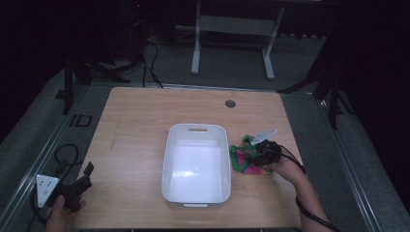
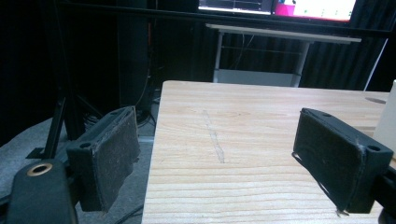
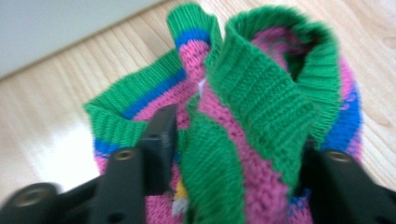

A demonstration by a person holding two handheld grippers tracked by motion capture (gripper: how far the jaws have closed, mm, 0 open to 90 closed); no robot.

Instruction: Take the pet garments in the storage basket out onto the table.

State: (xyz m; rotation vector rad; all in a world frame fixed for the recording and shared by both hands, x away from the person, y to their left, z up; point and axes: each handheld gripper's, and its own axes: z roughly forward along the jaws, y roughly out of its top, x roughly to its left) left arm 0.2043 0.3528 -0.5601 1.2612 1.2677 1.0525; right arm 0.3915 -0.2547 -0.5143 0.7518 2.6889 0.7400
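High view showed the right gripper (image 1: 258, 151) lowered onto a knitted garment (image 1: 240, 162) of green, pink and blue, which lay bunched on the wooden table (image 1: 135, 116), just beside the right wall of the white tub (image 1: 169, 145); the tub itself was seen to hold nothing. Right gripper view showed the jaws standing about half apart, with a raised green ribbed fold (image 3: 261, 93) of the garment between them; whether the pads pressed on the wool could not be told, as the right-hand pad was hidden behind the fold. The step in hand was judged to be the taking of the garment for the tub. It was judged that the grip would be best made low on the fold, so that several layers of knit were caught rather than the loose hem alone; the jaws would need to be closed fully before any lift, since soft wool gives; the lift would have to be carried clear above the tub's wall, so that trailing cloth was not snagged on the rim. Left gripper (image 2: 224, 163) was held wide, with nothing between its pads, at the near left corner of the table; no part in the step was judged to be needed from it.
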